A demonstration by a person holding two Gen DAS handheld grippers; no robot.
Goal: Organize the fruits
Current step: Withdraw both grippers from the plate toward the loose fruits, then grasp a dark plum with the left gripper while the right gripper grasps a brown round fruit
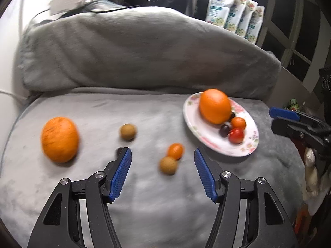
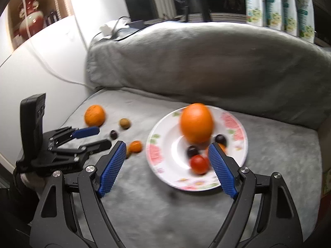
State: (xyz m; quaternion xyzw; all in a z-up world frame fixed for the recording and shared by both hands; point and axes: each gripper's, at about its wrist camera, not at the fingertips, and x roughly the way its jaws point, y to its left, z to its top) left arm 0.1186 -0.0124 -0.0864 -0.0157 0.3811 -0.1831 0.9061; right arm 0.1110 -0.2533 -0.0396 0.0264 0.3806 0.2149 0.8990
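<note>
A floral white plate (image 1: pixel 209 142) (image 2: pixel 165 165) on the grey blanket holds a large orange (image 1: pixel 215 105) (image 2: pixel 196 122), a small orange fruit (image 1: pixel 238 123), dark grapes (image 1: pixel 225 130) (image 2: pixel 192 151) and a red tomato (image 1: pixel 236 135) (image 2: pixel 199 164). Loose on the blanket lie another large orange (image 1: pixel 60 139) (image 2: pixel 94 115), two brown longans (image 1: pixel 128 131) (image 1: pixel 168 165), a small orange fruit (image 1: pixel 175 150) (image 2: pixel 135 146) and a dark grape (image 1: pixel 119 150) (image 2: pixel 113 134). My left gripper (image 1: pixel 163 154) (image 2: pixel 97 137) is open and empty above the small fruits. My right gripper (image 2: pixel 167 146) (image 1: pixel 289 119) is open and empty over the plate's near side.
A grey cushion (image 1: pixel 134 51) (image 2: pixel 206 62) backs the blanket. White packets (image 1: pixel 235 14) (image 2: pixel 279 6) stand behind it. A white cable (image 2: pixel 53 70) runs along the white wall at the left. The blanket's right edge drops off (image 1: pixel 295 161).
</note>
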